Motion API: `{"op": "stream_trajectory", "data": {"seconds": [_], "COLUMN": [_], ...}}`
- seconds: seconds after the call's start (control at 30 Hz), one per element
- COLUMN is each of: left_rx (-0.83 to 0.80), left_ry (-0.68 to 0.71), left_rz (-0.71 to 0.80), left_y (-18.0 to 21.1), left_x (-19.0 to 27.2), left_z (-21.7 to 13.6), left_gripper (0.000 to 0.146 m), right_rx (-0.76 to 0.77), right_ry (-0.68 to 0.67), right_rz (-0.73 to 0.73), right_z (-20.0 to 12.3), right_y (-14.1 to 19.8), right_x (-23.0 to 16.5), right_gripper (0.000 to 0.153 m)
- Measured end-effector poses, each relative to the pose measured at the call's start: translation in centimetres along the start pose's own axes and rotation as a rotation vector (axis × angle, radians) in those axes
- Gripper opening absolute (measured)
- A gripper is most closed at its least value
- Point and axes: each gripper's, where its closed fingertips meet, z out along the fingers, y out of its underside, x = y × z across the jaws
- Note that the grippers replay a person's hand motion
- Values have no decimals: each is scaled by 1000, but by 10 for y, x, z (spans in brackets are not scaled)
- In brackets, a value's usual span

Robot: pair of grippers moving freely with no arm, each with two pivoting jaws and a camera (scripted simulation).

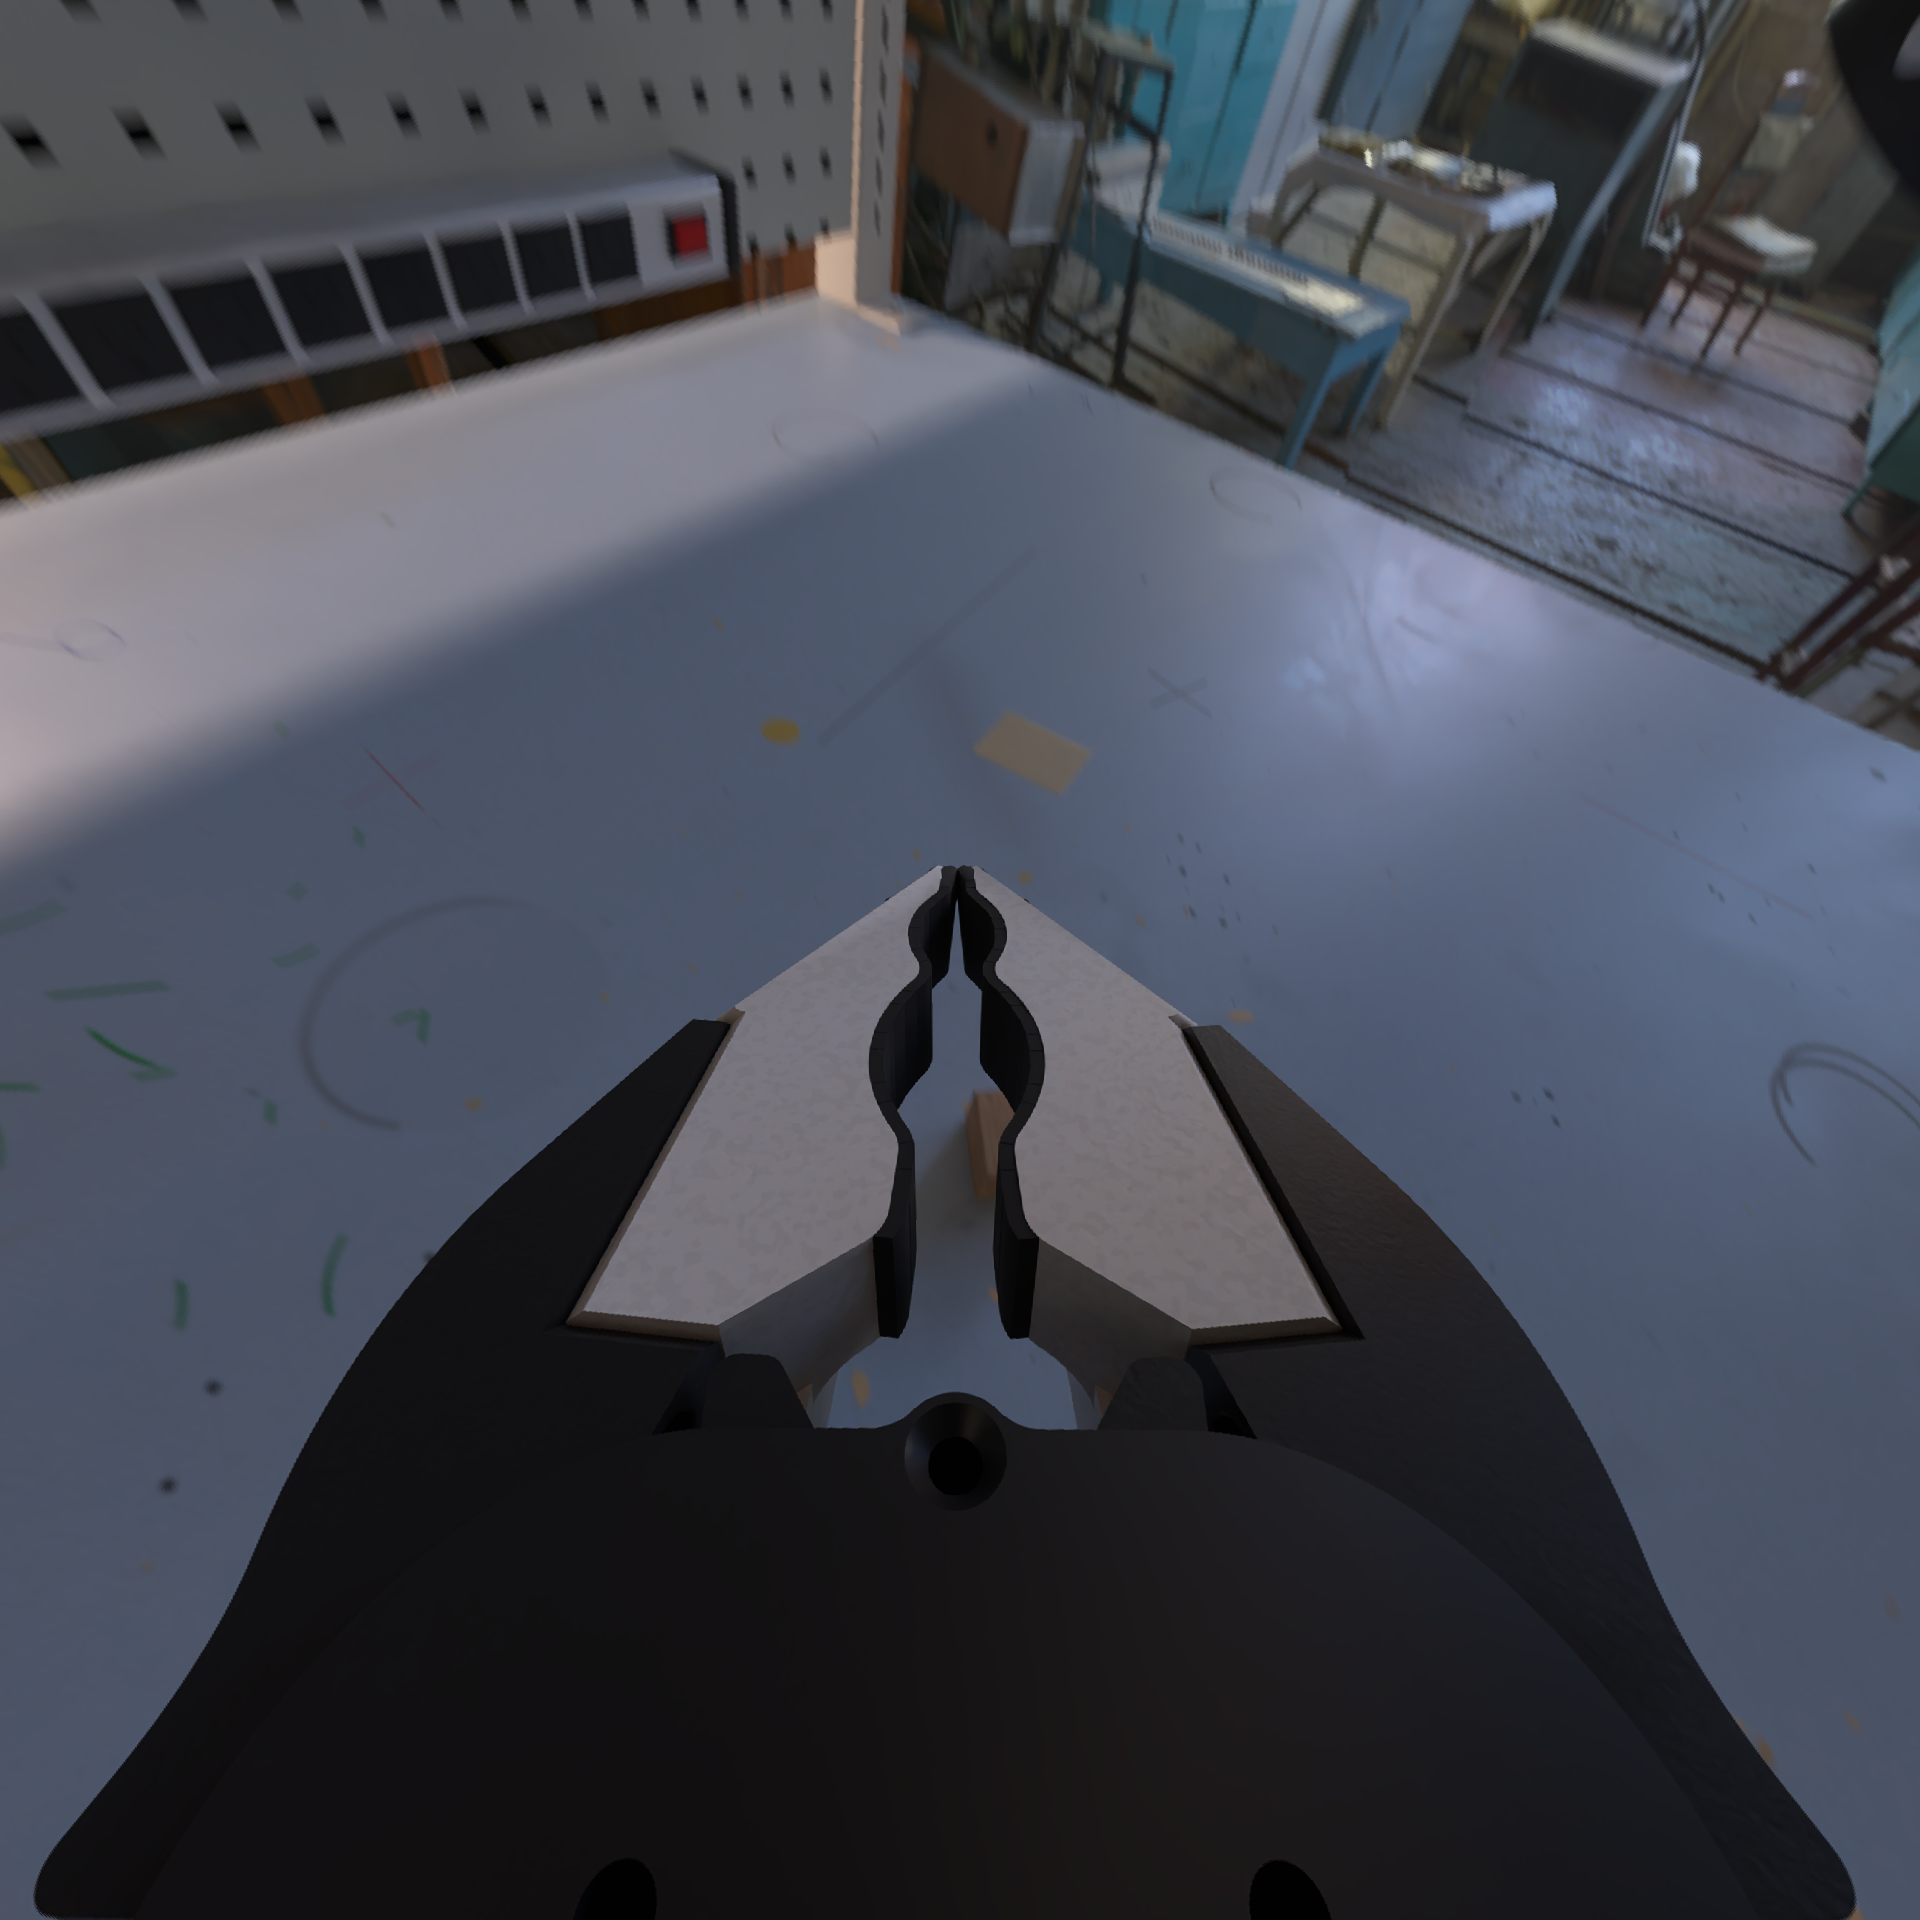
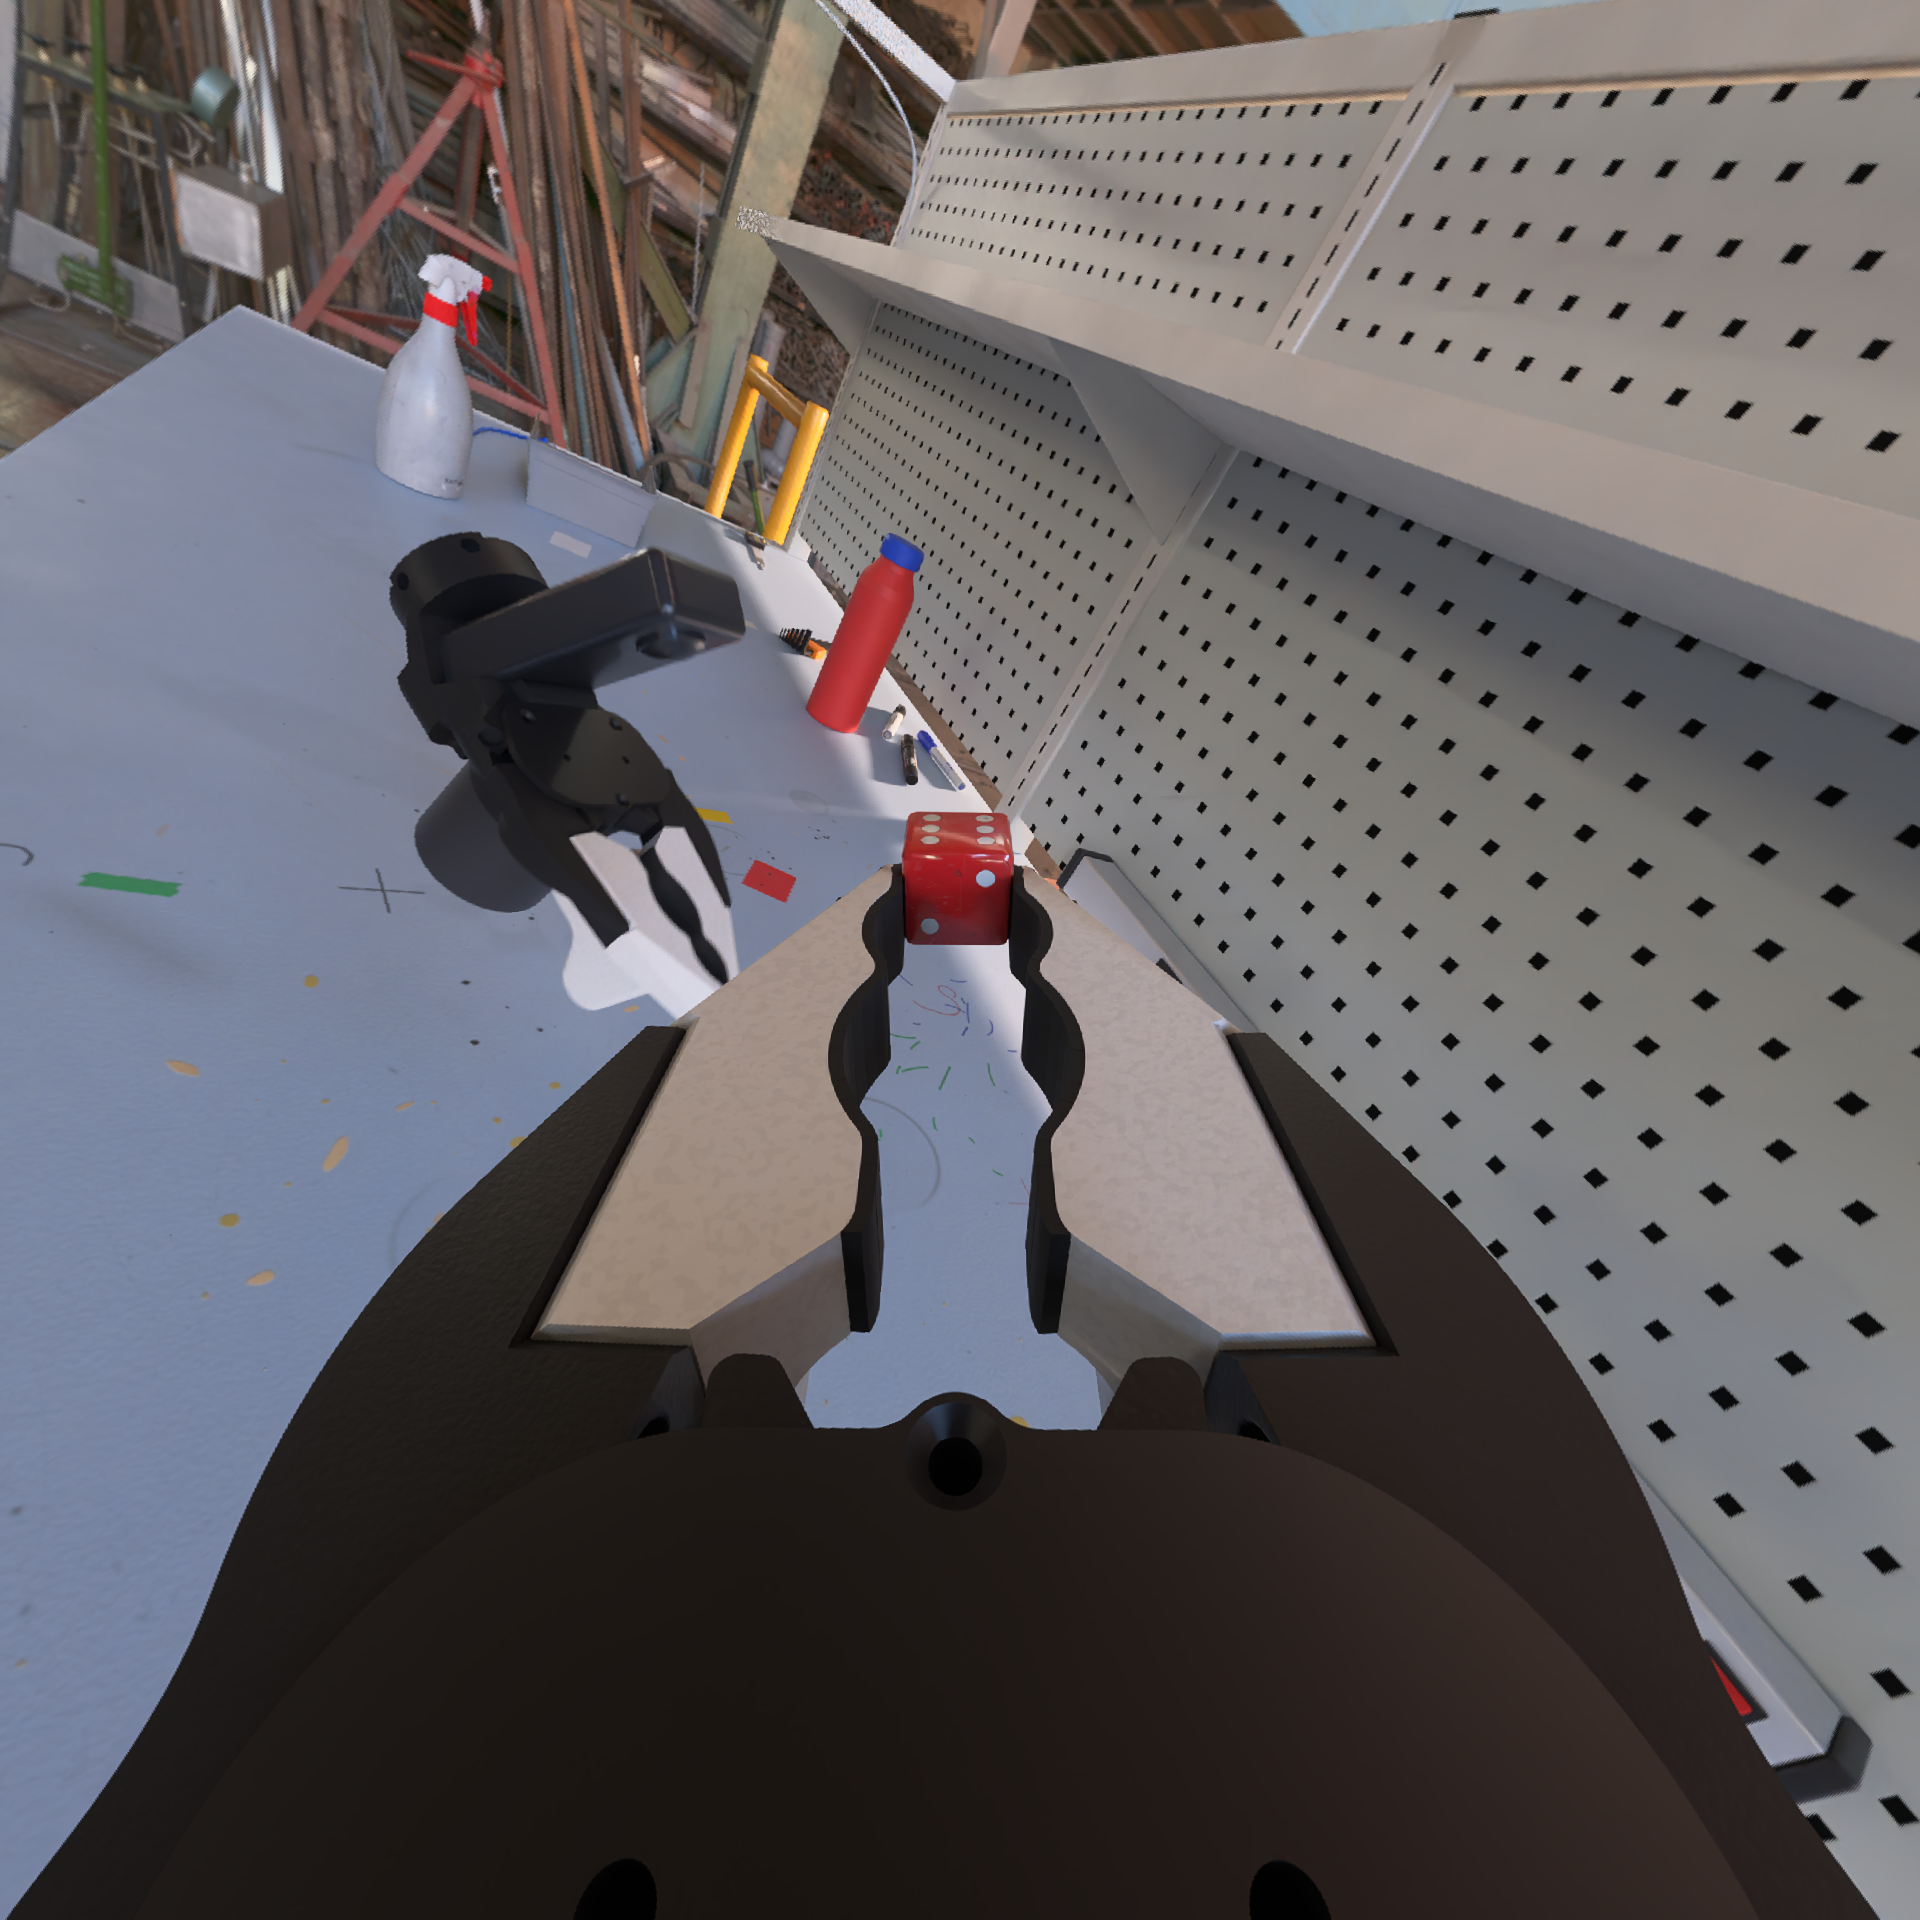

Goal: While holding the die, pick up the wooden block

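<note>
Two grippers over a pale grey desk (image 1: 1455, 935). Right gripper (image 2: 957, 883), centre of the right wrist view, clenched on a red die (image 2: 956, 878) with white pips, pinched at the very tips of the fingers (image 2: 769, 1122) and lifted clear of the desk. Left gripper (image 1: 956, 875), centre of the left wrist view, fingers pressed together tip to tip, holding nothing. Wooden block (image 1: 985, 1138) only a tan sliver, lower centre of the left wrist view, glimpsed through the gap beneath those fingers, apparently resting on the desk.

Risks, as a judgement: descending with fingers closed likely just to knock or shove the block aside; opening first needed. Block mostly hidden, so alignment easily misjudged. Shallow tip hold on the die, prone to slipping if the right gripper jolts or tilts.
</note>
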Motion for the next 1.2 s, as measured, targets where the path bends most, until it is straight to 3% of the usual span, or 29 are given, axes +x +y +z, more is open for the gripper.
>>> {"op": "stream_trajectory", "data": {"seconds": [0.1, 0.13, 0.2, 0.27, 0.33, 0.57, 0.67, 0.83, 1.03, 1.2], "left_rx": [-97, -117, -157, -200, -228, -482, -552, -539, -453, -485], "left_ry": [21, 20, -21, -104, -179, -102, -173, -227, -165, -174], "left_rz": [-27, -41, -53, -14, 39, -42, 12, 70, 68, 55], "left_y": [33, 46, 71, 93, 104, 117, 123, 127, 129, 130], "left_x": [9, 13, 17, 17, 14, 23, 14, 7, 10, 11], "left_z": [4, 6, 10, 17, 27, 67, 69, 56, 54, 54], "left_gripper": [1, 8, 32, 65, 75, 63, 57, 59, 55, 54], "right_rx": [4, 5, 6, 9, 15, 24, 34, 52, 53, 45], "right_ry": [-13, -16, -17, -14, -9, 5, 6, 4, 15, 25], "right_rz": [-20, -25, -28, -29, -25, -28, -27, -31, -26, -26], "right_z": [2, 2, 1, 0, -2, -11, -15, -18, -23, -25], "right_y": [-2, -2, -2, -2, -2, -5, -7, -10, -9, -7], "right_x": [-3, -4, -4, -3, -1, 0, 1, 1, 4, 5], "right_gripper": [19, 19, 19, 19, 19, 19, 19, 19, 19, 19]}}
